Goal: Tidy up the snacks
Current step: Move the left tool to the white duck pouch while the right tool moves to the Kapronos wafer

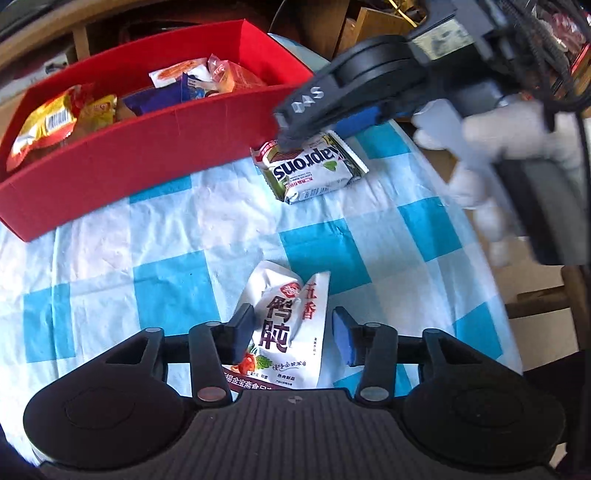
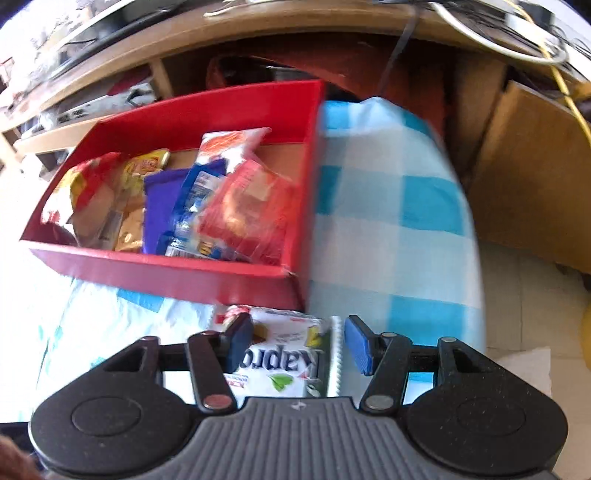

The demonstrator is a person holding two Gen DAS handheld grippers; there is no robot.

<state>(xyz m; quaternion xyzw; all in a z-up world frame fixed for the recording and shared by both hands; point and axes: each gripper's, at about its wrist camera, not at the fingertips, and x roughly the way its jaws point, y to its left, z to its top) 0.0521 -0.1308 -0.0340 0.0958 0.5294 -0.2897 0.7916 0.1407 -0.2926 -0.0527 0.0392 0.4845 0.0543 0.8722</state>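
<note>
A red box holds several snack packets and shows in the right wrist view too. A green and white Kaprons packet lies on the checked cloth just right of the box. My right gripper is open with its pads either side of that packet; in the left wrist view it hangs over the packet's far end. A white pouch with Chinese writing lies nearer. My left gripper is open around the pouch, not closed on it.
The blue and white checked cloth covers a small table whose right edge drops to the floor. Wooden shelving and boxes stand behind the red box. A white-gloved hand holds the right gripper.
</note>
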